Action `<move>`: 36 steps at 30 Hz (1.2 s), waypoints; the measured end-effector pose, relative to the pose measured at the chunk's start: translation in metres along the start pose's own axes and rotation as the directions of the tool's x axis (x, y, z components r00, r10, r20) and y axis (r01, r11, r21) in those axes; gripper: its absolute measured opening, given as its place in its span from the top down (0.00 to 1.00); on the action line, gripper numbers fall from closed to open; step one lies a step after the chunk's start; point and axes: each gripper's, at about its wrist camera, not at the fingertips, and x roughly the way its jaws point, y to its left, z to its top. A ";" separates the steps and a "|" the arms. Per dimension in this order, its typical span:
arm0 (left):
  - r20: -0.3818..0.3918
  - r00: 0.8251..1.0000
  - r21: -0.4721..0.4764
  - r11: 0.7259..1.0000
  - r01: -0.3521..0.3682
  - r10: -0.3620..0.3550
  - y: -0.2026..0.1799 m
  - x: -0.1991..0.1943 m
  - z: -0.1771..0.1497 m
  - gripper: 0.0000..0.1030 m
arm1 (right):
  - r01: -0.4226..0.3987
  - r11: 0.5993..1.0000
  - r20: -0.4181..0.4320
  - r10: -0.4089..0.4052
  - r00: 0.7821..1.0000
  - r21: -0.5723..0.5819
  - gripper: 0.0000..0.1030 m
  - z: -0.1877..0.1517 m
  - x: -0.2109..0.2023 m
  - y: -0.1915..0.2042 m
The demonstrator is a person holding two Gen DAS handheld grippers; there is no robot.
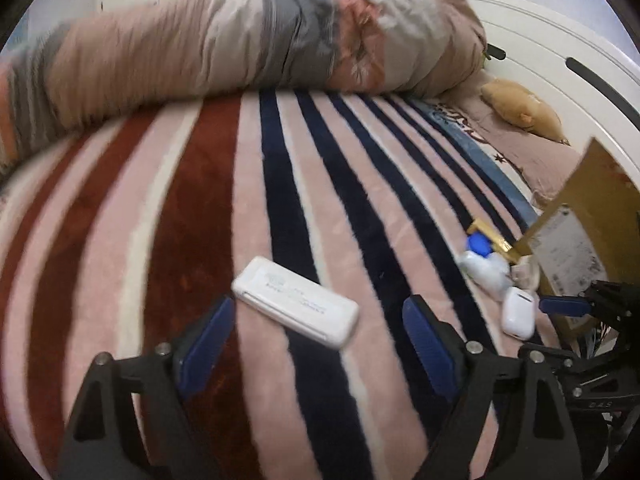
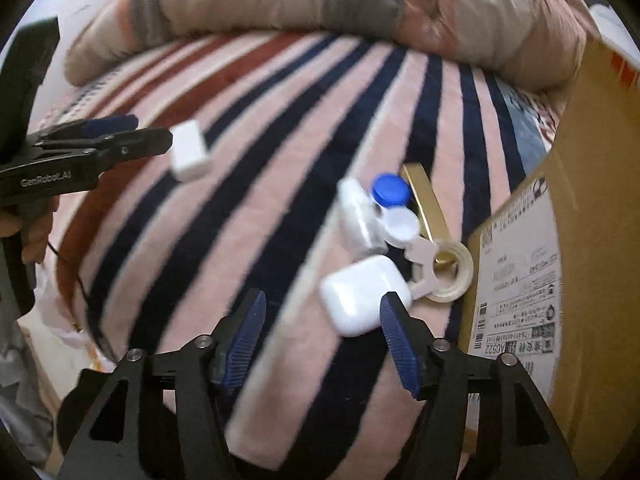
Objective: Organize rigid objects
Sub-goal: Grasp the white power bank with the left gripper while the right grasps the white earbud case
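A flat white rectangular box [image 1: 296, 302] lies on the striped blanket [image 1: 192, 208], just beyond the fingertips of my left gripper [image 1: 318, 320], which is open and touches nothing. In the right wrist view the same white box [image 2: 188, 156] sits by the left gripper [image 2: 152, 130]. A white earbud case [image 2: 362, 294] lies close ahead of my right gripper [image 2: 323, 304], which is open. The case is next to the right finger, and the pads are not pressing it. In the left wrist view the earbud case [image 1: 518, 314] is at far right beside the right gripper [image 1: 568, 306].
Behind the case lie a blue cap [image 2: 390, 192], a white round lid [image 2: 402, 224], a plastic-wrapped white item [image 2: 356, 216], a gold bar [image 2: 428, 204] and a tape roll [image 2: 452, 276]. A cardboard box [image 2: 580, 200] stands at right. A rolled duvet [image 1: 200, 48] lines the far side.
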 end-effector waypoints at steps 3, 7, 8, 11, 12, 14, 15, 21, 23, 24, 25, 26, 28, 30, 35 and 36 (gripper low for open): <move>-0.014 1.000 0.012 1.000 -0.002 0.002 0.001 0.025 0.001 0.18 | 0.045 0.999 -0.013 -0.046 0.999 -0.016 0.40 0.002 0.014 -0.008; 0.001 1.000 0.059 0.998 -0.029 0.029 -0.005 0.038 0.002 0.17 | 0.056 0.998 -0.009 -0.056 0.998 -0.043 0.39 0.002 0.020 -0.005; -0.004 1.000 0.060 0.998 -0.028 0.029 -0.004 0.041 0.002 0.18 | 0.059 0.997 -0.007 -0.060 0.998 -0.053 0.39 0.002 0.022 -0.004; -0.027 0.999 0.050 0.998 -0.023 0.025 0.000 0.046 0.000 0.38 | 0.060 0.995 -0.006 -0.061 0.998 -0.074 0.37 0.003 0.023 -0.002; -0.028 1.000 0.056 0.998 -0.009 0.010 0.000 0.046 -0.001 0.40 | 0.054 0.995 -0.002 -0.055 0.998 -0.082 0.37 0.002 0.022 0.000; -0.025 1.000 0.065 0.998 0.020 -0.018 -0.003 0.043 -0.004 0.48 | 0.013 0.995 0.011 -0.012 1.000 -0.098 0.37 0.003 0.020 0.002; -0.027 0.999 0.071 0.997 0.030 -0.028 -0.005 0.043 -0.003 0.55 | -0.011 0.994 0.017 0.013 1.000 -0.105 0.37 0.003 0.019 0.002; -0.039 0.998 0.124 0.990 0.060 -0.055 -0.020 0.040 -0.007 0.69 | -0.069 0.989 0.029 0.073 0.997 -0.128 0.37 0.003 0.014 0.008; -0.038 0.998 0.121 0.992 0.048 -0.044 -0.022 0.041 -0.006 0.69 | -0.061 0.989 0.031 0.066 0.997 -0.138 0.37 0.004 0.016 0.009; -0.031 0.999 0.117 0.992 0.040 -0.036 -0.023 0.041 -0.005 0.68 | -0.049 0.989 0.031 0.054 0.998 -0.139 0.37 0.005 0.018 0.009; -0.026 0.999 0.111 0.993 0.030 -0.028 -0.023 0.043 -0.004 0.68 | -0.040 0.989 0.032 0.045 0.998 -0.140 0.37 0.005 0.019 0.010; -0.030 0.999 0.107 0.994 0.021 -0.018 -0.024 0.046 -0.004 0.68 | -0.035 0.989 0.034 0.040 0.999 -0.146 0.37 0.005 0.019 0.011; -0.029 1.000 0.102 0.995 0.002 0.001 -0.028 0.051 0.000 0.68 | -0.037 0.987 0.036 0.043 0.998 -0.158 0.39 0.005 0.019 0.013; -0.026 1.000 0.095 0.995 -0.009 0.012 -0.030 0.054 0.004 0.68 | -0.084 0.981 0.038 0.092 0.995 -0.176 0.41 0.005 0.017 0.014; -0.030 0.999 0.076 0.997 -0.026 0.028 -0.029 0.064 0.014 0.69 | -0.008 0.987 0.018 0.011 1.000 -0.157 0.42 0.005 0.018 0.015; -0.030 0.999 0.082 0.996 -0.031 0.033 -0.030 0.064 0.014 0.69 | 0.004 0.991 0.005 -0.003 1.000 -0.134 0.42 0.005 0.020 0.011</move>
